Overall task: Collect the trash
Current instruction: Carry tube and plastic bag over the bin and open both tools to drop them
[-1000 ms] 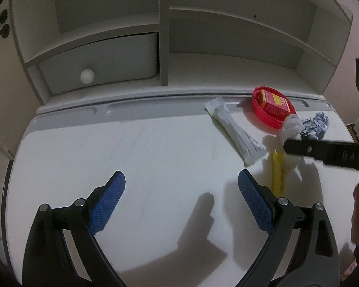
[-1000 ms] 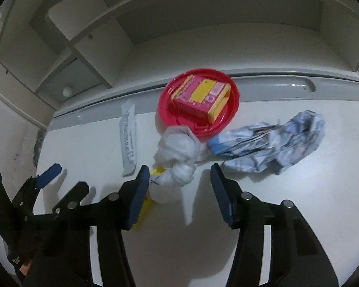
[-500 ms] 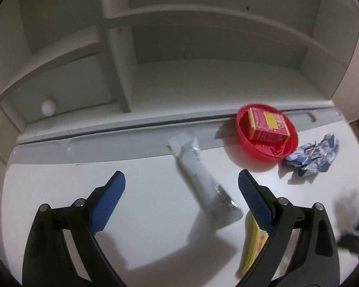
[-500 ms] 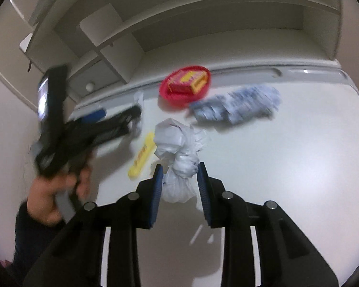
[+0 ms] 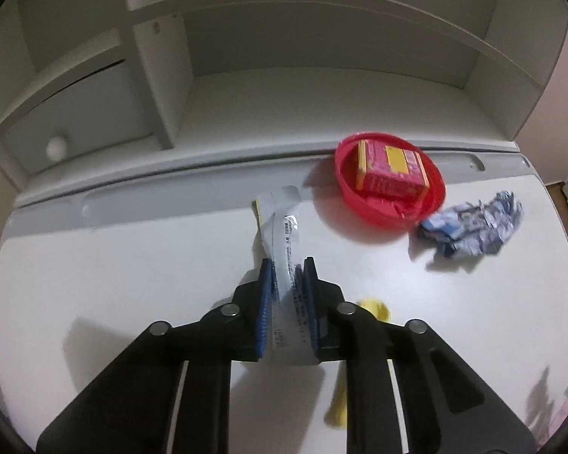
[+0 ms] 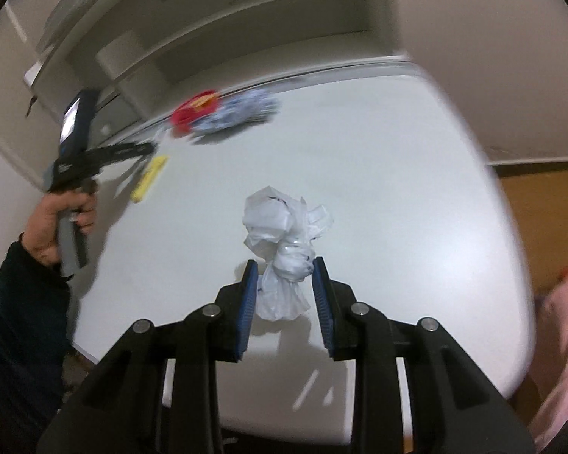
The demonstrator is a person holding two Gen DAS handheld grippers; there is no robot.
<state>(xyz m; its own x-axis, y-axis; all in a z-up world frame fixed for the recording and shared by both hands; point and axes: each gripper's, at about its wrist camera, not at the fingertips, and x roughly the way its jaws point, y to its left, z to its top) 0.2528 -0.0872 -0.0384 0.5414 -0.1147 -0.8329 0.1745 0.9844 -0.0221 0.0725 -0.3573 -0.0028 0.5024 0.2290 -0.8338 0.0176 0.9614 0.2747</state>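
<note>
Gripping wrapper [image 5: 288,265] (left gripper [image 5: 287,276]); bag [image 6: 284,261].

The white desk top [image 5: 132,265] looks smooth and matt, a painted or laminated board, as do the white shelves [image 5: 322,87] behind it. The long white-and-silver sachet [image 5: 284,249] has a glossy, foil-like plastic skin. The round red dish [image 5: 363,204] is shiny plastic; the pink-and-yellow carton [image 5: 390,168] in it looks like printed card. The crumpled blue-and-white wrapper [image 5: 473,227] is creased and slightly glossy. The knotted white bag [image 6: 284,238] is thin, wrinkled plastic film. Both grippers' black arms are matt plastic with bright metal pins, and their blue pads [image 6: 248,302] are ribbed and rubbery.
</note>
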